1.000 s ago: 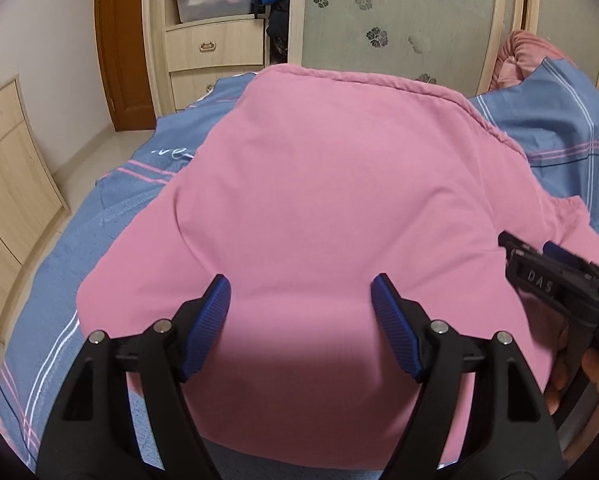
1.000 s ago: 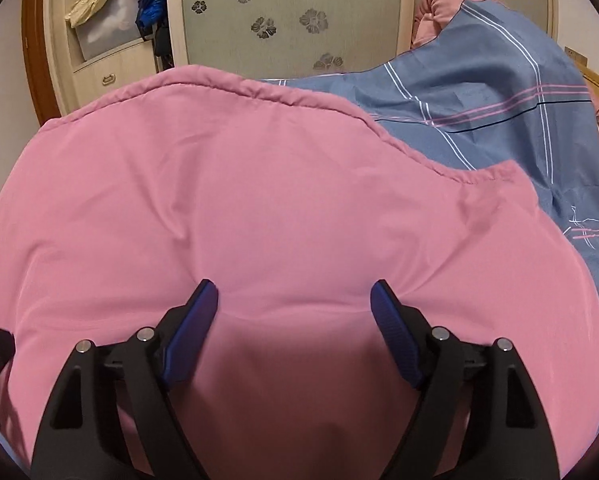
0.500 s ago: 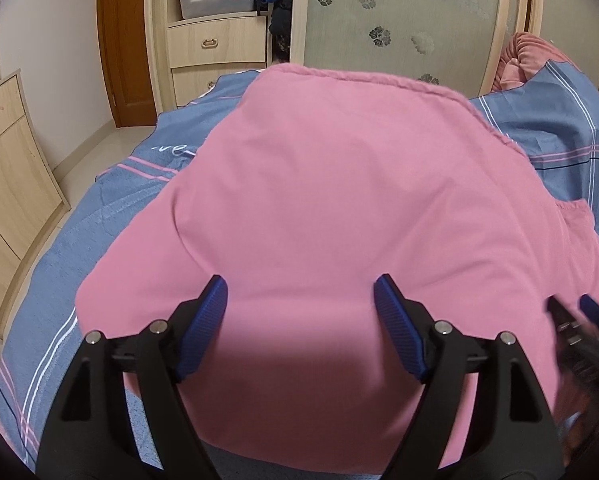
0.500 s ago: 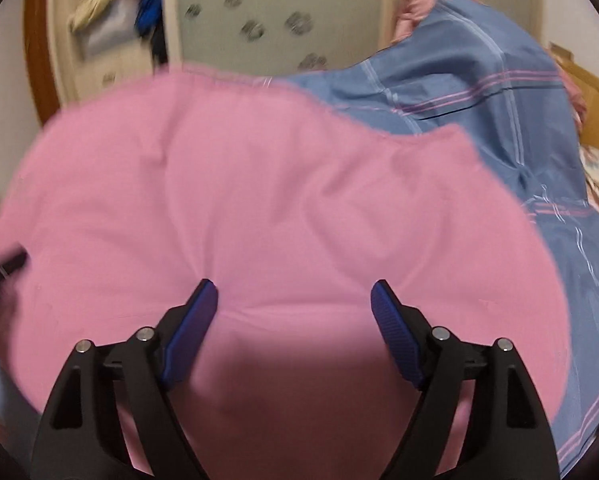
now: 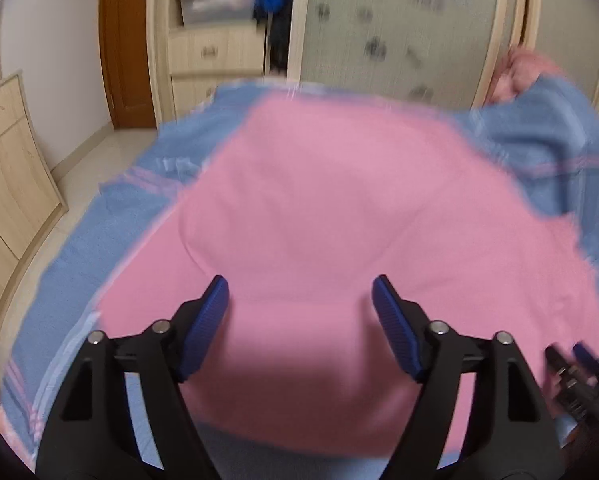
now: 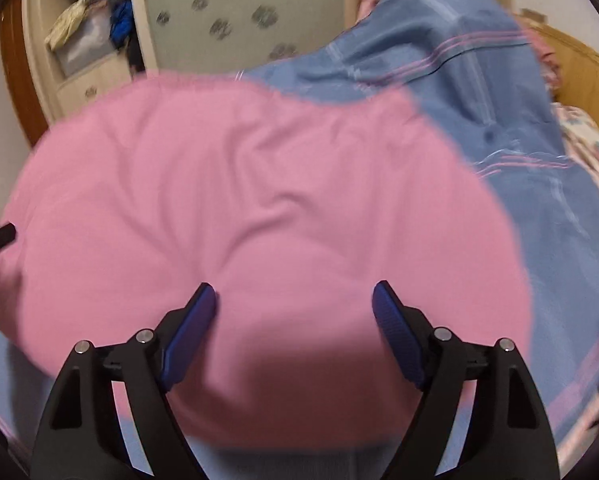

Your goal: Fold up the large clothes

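A large pink garment (image 5: 339,220) lies spread on the blue striped bedcover (image 5: 99,232), its far hem toward the wardrobe (image 5: 399,28) and its near edge just under both tools. The left gripper (image 5: 300,300) hangs above the garment's near part with its blue pads (image 5: 209,320) wide apart and nothing pinched between them. The right gripper (image 6: 294,304) hovers over the same cloth farther from the wardrobe's open shelves, its jaws likewise spread and gripping nothing; its tip also shows at the right edge of the left wrist view, blurred.
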Motion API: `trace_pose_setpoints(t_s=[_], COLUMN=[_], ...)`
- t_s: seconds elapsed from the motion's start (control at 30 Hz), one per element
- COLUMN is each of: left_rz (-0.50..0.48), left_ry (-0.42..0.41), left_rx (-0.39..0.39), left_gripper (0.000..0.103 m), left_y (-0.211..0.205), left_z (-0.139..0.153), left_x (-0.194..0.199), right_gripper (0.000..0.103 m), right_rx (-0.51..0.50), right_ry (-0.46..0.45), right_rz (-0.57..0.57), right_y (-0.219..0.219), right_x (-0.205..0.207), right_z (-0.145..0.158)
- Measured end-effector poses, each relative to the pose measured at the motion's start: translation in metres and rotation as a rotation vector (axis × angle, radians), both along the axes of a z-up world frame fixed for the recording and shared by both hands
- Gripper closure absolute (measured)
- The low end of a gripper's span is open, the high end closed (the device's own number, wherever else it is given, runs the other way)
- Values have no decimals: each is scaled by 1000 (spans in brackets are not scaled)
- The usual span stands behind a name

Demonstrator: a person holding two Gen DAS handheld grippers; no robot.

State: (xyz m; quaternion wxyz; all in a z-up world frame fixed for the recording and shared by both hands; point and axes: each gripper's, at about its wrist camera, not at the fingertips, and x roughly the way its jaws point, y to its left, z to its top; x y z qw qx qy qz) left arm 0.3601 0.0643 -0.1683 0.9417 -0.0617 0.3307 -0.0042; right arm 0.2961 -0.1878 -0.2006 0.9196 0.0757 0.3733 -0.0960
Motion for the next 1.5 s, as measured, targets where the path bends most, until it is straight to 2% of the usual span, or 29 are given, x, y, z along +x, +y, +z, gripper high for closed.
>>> trace_pose_setpoints(t_s=[0.07, 0.1, 0.13, 0.17, 0.27, 0.33, 0.4, 0.53, 0.63, 0.73, 1.0, 1.33, 1.5], left_rz=[-27, -38, -41, -41, -76, -116, -156, -165, -155, -146, -96, -125, -145], left_ry=[-97, -136, -169, -188, -205, -170, -152, -272, -341, -338, -304, -319, -325], left_rx=[-26, -25, -11, 9, 61, 83, 142, 268, 234, 187, 149, 130, 152], left_gripper=[19, 10, 4, 2, 2, 2, 2, 2, 2, 2, 2, 2, 2], left_y=[-1, -2, -5, -8, -26, -41, -61, -82, -78, -68, -45, -43, -50], left_z=[37, 54, 71, 84, 111, 119, 126, 144, 156, 163, 165, 167, 166], left_x=[-31, -48, -67, -84, -133, -156, -179, -233, -263, -271, -264, -266, -271], right_gripper=[19, 16, 10, 6, 1, 1, 1, 1, 1, 1, 1, 1, 1], right_rx=[-56, -88, -109, -128, -185, -200, -191, -154, -158, -176, -184, -190, -187], right_ry=[-75, -99, -119, -151, -215, -236, -243, -246, -234, -232, -247, -253, -250], right_rz=[-2, -5, -10, -17, -31, -73, -98, -115, -105, -90, -44, -23, -19], right_y=[15, 22, 27, 34, 42, 42, 43, 36, 38, 46, 65, 80, 82], right_x=[-33, -49, -63, -82, -116, -139, -157, -178, -188, -196, -203, -208, -210], right_z=[28, 41, 53, 69, 104, 124, 139, 155, 160, 163, 167, 170, 169])
